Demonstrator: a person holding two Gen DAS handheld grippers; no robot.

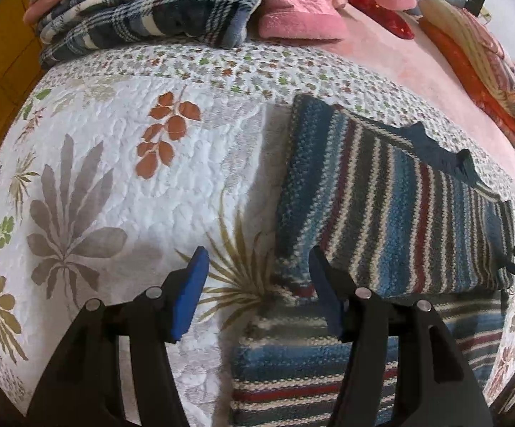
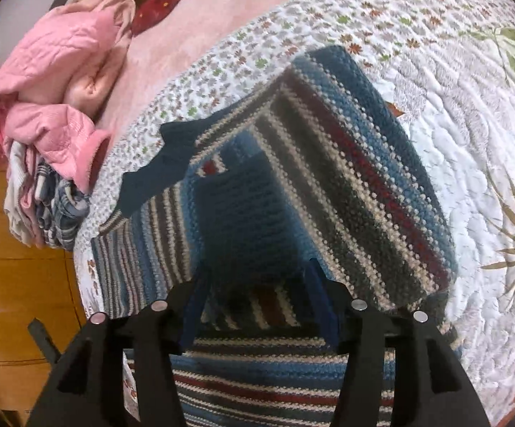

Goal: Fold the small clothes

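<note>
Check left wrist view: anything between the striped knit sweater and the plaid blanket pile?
Nothing lies there. Between the striped knit sweater and the folded plaid blanket pile, the left wrist view shows only bare floral quilt.

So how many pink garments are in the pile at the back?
1 that I can tell: a pink quilted jacket on top of the plaid blanket. Pink layers beneath may be others.

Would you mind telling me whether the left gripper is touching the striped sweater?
Cannot tell. In the left wrist view the left gripper stands open, one fingertip overlapping the sweater edge, but neither contact nor gap shows plainly.
</note>
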